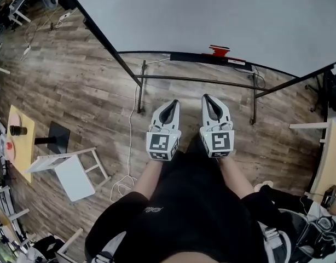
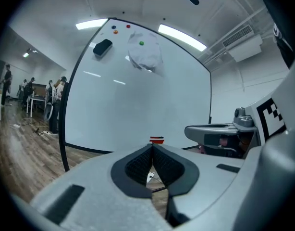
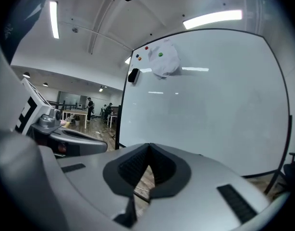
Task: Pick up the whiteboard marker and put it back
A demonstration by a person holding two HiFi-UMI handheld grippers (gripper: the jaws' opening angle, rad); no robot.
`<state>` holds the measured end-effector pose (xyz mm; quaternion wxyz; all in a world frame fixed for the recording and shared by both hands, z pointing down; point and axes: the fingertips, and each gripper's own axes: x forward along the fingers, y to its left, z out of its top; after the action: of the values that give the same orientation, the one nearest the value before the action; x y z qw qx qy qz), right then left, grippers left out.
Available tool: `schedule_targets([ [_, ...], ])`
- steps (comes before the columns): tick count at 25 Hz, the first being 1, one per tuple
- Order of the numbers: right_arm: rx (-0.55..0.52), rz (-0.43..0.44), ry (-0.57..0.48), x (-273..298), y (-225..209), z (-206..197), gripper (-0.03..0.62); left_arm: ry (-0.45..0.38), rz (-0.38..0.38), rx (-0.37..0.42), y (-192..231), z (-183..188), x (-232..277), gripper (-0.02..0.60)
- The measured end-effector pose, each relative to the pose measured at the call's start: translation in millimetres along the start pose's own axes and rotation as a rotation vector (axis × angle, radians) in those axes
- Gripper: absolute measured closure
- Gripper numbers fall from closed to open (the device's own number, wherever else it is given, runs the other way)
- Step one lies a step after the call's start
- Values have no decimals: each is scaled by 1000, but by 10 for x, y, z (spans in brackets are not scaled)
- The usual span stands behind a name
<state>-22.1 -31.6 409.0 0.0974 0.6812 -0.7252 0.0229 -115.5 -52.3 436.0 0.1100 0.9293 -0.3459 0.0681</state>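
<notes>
The floor (image 1: 75, 81) is wood-grain plank. In the head view a big whiteboard (image 1: 212, 15) on a black tube stand fills the far side. Along its lower edge runs a narrow black ledge (image 1: 190, 57). On it sits a small red-and-black thing that I take for the whiteboard marker (image 1: 219, 50), too small to make out cap or barrel. Both tools are held out side by side over the floor, well short of the board. The left gripper (image 1: 174, 103) and the right gripper (image 1: 206, 98) are white shells with dark padded jaws, each with a square-patterned cube at the back. The marker lies beyond the right one's tip, slightly to its right. A white chair (image 1: 69, 169) is off to the left, near a yellow table (image 1: 20, 141).

In the left gripper view the jaws are pressed together at the tips. Their ribbed black pads (image 2: 138, 165) meet with nothing between them. The red-and-black marker (image 2: 156, 139) shows just above the tips, on the ledge ahead and well apart from them. High on the glossy board are a black eraser (image 2: 102, 47), a few coloured magnets (image 2: 141, 43) and a crumpled white wad (image 2: 145, 57).

In the right gripper view the jaws are likewise closed tip to tip and hold nothing. The board fills the view ahead, and the other tool sits at the left edge.
</notes>
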Motion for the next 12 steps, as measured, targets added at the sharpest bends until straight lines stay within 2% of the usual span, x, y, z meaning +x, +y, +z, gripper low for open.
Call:
schedule_targets([
  [6, -43, -107, -2, -456, -201, 79, 591, -9, -80, 1, -216, 23, -47, 575],
  [12, -16, -185, 8, -835, -473, 165, 591, -56, -139, 63, -548, 373, -27, 575],
])
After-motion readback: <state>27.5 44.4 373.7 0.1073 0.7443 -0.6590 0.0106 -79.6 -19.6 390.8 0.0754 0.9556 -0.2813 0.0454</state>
